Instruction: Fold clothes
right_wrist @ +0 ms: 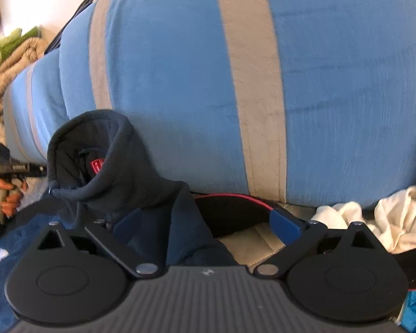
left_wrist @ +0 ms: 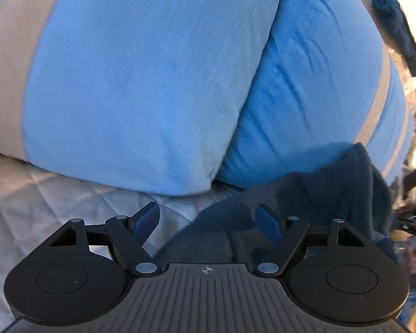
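Left wrist view has your left gripper (left_wrist: pixel 207 223) low over the dark navy fleece garment (left_wrist: pixel 305 194), blue fingers (left_wrist: pixel 145 223) spread wide with nothing pinched; a fold of navy cloth lies under the gap, but the pads aren't pressing it. Behind, the big blue plush cushion with pale grey stripes (left_wrist: pixel 141 83) fills the far side, and the quilted pale grey cover (left_wrist: pixel 41 194) shows near left. Over on the right wrist view, your right gripper (right_wrist: pixel 205 226) is also spread wide; the navy garment lies across its left finger (right_wrist: pixel 130 226) and into the gap, collar standing up with a red label (right_wrist: pixel 97 165) inside, though you haven't closed on it, as far as I can tell. The garment sits bunched at the foot of the cushion, so judging by that heap, folding has hardly begun: you've still to grab it, spread it and lay the folds. A crumpled cream cloth (right_wrist: pixel 374 216) waits at right, likely more to do. Hard to read: the garment's full outline is cut off below the gripper bodies, sleeves can't be made out, and a hand on a dark tool (right_wrist: pixel 5 177) at far left is clipped.
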`<state>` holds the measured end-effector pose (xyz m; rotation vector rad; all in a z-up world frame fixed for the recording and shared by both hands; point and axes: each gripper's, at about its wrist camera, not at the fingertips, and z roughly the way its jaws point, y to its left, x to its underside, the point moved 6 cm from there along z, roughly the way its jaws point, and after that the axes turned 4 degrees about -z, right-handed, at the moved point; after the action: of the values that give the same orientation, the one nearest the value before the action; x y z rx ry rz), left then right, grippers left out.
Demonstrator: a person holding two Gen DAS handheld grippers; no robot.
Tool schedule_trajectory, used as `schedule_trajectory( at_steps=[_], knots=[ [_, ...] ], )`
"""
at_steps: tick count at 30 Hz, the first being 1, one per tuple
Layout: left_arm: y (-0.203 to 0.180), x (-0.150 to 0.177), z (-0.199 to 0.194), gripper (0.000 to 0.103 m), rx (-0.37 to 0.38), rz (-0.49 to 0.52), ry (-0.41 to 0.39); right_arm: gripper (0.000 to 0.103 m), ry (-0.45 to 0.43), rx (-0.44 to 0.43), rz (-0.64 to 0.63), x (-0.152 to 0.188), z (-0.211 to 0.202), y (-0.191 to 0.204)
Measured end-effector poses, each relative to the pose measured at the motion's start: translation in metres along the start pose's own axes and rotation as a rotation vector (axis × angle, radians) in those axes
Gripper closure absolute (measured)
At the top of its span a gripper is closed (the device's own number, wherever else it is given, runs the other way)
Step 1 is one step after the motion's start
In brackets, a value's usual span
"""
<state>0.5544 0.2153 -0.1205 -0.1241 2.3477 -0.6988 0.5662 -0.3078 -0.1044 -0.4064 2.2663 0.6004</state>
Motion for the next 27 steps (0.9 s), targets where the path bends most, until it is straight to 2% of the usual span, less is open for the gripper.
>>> schedule_trajectory(
  at_steps=[3, 6, 9, 10, 13, 14, 15, 20, 27],
  knots=[
    [0.001, 0.001, 0.003, 0.033, 0.030, -0.002, 0.018, 0.007, -0.002, -0.040, 0.064, -0.001, -0.002, -0.012],
    [0.001, 0.002, 0.005, 0.045, 0.065, -0.012, 0.036, 0.015, 0.030, -0.076, 0.070, 0.005, 0.001, -0.013],
    [0.001, 0.005, 0.008, 0.063, 0.077, -0.023, 0.061, 0.022, 0.068, -0.116, 0.050, 0.014, 0.005, -0.006],
    [0.001, 0.005, 0.007, 0.073, 0.086, -0.030, 0.063, 0.025, 0.072, -0.115, 0.047, 0.016, 0.007, -0.005],
    [-0.001, 0.007, 0.000, 0.086, 0.131, -0.027, 0.050, 0.057, 0.082, -0.114, 0.078, 0.018, 0.014, -0.005],
    [0.000, 0.005, -0.003, 0.089, 0.139, -0.021, 0.045, 0.085, 0.085, -0.110, 0.096, 0.018, 0.016, -0.005],
    [0.001, 0.003, -0.006, 0.089, 0.144, -0.023, 0.036, 0.089, 0.091, -0.108, 0.105, 0.019, 0.018, -0.005],
    [0.007, -0.008, -0.032, 0.092, 0.118, -0.039, -0.038, 0.092, 0.043, -0.039, 0.080, 0.015, 0.007, -0.007],
    [-0.003, -0.027, -0.054, 0.092, 0.086, 0.012, -0.062, 0.093, -0.040, 0.042, 0.054, -0.003, -0.013, -0.013]
  ],
)
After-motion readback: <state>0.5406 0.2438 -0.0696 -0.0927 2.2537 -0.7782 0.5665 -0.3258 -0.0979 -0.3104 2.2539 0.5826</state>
